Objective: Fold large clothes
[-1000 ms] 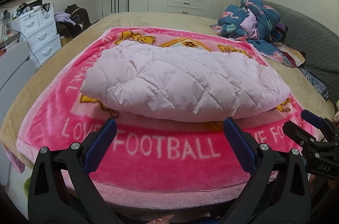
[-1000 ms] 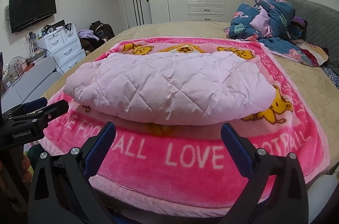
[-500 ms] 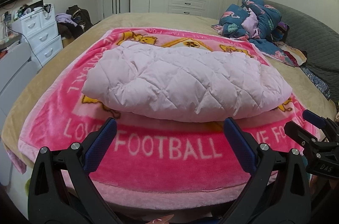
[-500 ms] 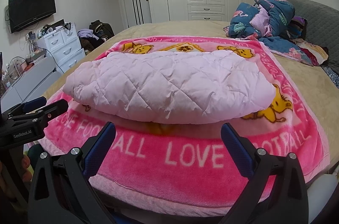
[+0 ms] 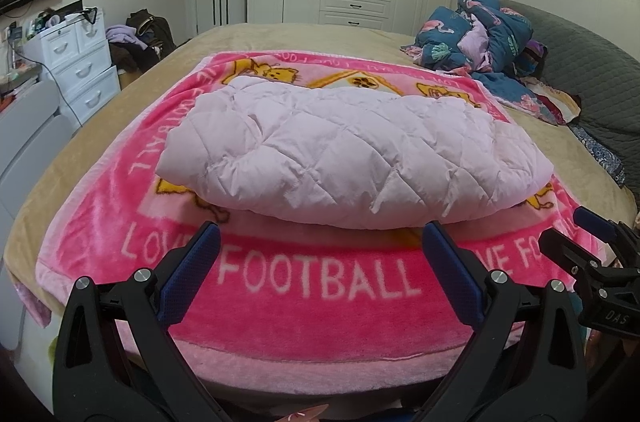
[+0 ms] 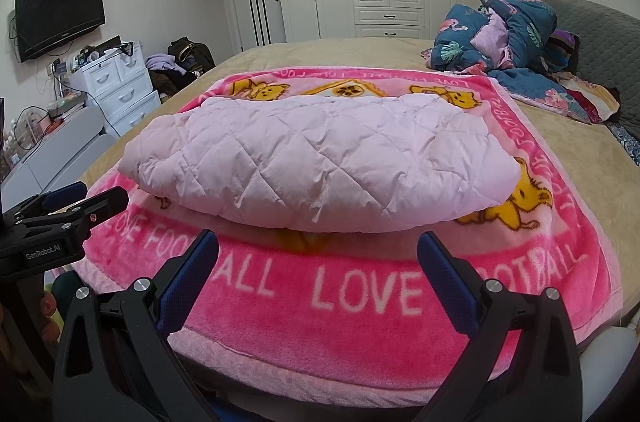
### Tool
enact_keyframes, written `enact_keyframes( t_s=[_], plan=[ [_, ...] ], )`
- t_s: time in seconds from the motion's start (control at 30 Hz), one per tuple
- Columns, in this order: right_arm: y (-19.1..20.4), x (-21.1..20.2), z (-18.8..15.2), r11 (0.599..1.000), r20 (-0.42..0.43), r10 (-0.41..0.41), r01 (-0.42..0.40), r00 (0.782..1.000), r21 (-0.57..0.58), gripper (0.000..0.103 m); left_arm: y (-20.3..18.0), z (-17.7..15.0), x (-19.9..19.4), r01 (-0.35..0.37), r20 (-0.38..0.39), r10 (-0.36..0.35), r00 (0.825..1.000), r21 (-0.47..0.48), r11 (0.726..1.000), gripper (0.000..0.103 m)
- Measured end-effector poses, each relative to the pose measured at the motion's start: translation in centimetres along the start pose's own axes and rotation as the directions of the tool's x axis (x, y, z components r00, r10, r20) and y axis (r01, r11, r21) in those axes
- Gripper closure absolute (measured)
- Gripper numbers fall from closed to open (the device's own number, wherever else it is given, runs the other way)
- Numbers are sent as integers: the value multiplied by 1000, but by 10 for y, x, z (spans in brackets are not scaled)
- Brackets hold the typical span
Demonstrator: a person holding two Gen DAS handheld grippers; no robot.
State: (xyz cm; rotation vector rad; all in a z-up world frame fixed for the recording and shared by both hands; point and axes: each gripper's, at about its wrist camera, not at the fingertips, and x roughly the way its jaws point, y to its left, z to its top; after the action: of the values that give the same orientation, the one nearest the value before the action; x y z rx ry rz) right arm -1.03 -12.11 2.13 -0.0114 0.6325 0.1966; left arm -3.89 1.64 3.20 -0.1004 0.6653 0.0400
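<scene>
Almost nothing has shifted over the last second: both grippers hover in the same spot at the near edge of the bed, and the coat lies as it did.

The left gripper (image 5: 320, 250) has its blue-padded fingers spread wide with nothing between them, hanging over the "FOOTBALL" lettering just short of the coat's near fold. The right gripper (image 6: 318, 254) is likewise spread and empty, over "LOVE"; it shows at the right edge of the left view, and the left one at the left edge of the right view, so the two sit side by side, near but apart.

Just beyond the pads, the coat (image 5: 352, 158), a pale pink quilted garment, lies folded into a thick, wide bundle across the middle of the pink blanket (image 5: 312, 306), its rounded fold facing the grippers. The blanket covers the near part of the tan bed (image 6: 580, 158). Far right, a heap of blue bedding (image 6: 500, 34) sits well apart.

Risks, as I judge them: the padding is puffy and slick, so a shallow pinch may catch only the top layer and peel the bundle open. Reaching too low could snag the blanket and drag it along. Uneven lifts would skew the fold, and the springy fill may pop back.
</scene>
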Motion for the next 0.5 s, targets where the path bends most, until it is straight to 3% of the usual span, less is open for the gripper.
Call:
enact_keyframes(
  t_s=[0.5],
  plan=[
    [0, 3, -5, 1000, -11, -5, 5, 1000, 2, 4, 3, -2, 4, -3, -20, 3, 1000, -12, 1000, 9]
  ],
)
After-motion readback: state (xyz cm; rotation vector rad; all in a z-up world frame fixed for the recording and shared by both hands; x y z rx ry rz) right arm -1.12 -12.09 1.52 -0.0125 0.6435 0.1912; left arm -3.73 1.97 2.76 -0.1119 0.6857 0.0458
